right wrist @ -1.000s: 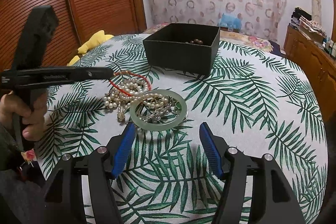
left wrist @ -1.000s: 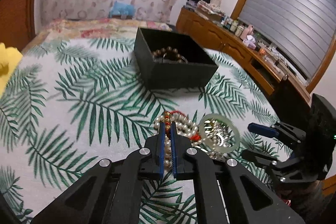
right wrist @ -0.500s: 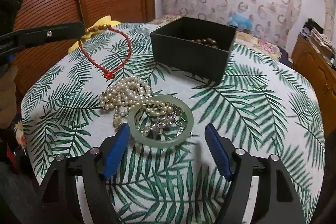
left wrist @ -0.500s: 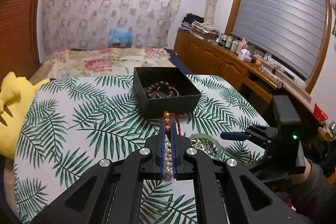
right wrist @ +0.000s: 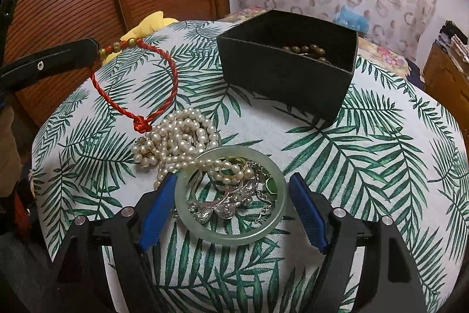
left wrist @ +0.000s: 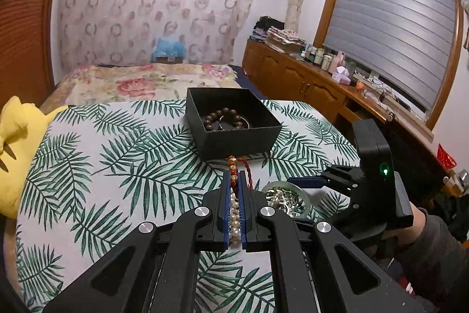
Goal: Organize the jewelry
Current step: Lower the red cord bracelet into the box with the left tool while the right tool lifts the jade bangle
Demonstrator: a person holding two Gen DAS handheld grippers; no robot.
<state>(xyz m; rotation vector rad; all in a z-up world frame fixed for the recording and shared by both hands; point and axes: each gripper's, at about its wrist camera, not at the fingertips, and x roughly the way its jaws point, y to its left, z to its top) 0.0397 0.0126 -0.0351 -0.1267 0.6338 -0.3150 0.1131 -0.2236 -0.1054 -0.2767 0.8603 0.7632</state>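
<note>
My left gripper (left wrist: 234, 175) is shut on the gold-beaded end of a red braided bracelet (right wrist: 173, 69), which hangs in a loop above the table. On the leaf-print cloth lie a pearl necklace (right wrist: 176, 140) and a pale green jade bangle (right wrist: 231, 238) with silver pieces (right wrist: 225, 204) inside it. My right gripper (right wrist: 232, 178) straddles the bangle with its jaws closing, and the pads stand apart from the ring. Behind stands a black box (right wrist: 281, 78) holding a brown bead bracelet (right wrist: 304, 50).
A yellow plush toy (left wrist: 14, 143) lies at the table's left edge. A bed with a floral cover (left wrist: 140, 78) is behind the table, and a wooden sideboard (left wrist: 307, 78) runs along the right wall. A person's hand (left wrist: 422, 225) holds the right gripper.
My left gripper has lifted the red bracelet up off the jewelry pile. The right gripper has come forward and down until its fingers flank the jade bangle.
</note>
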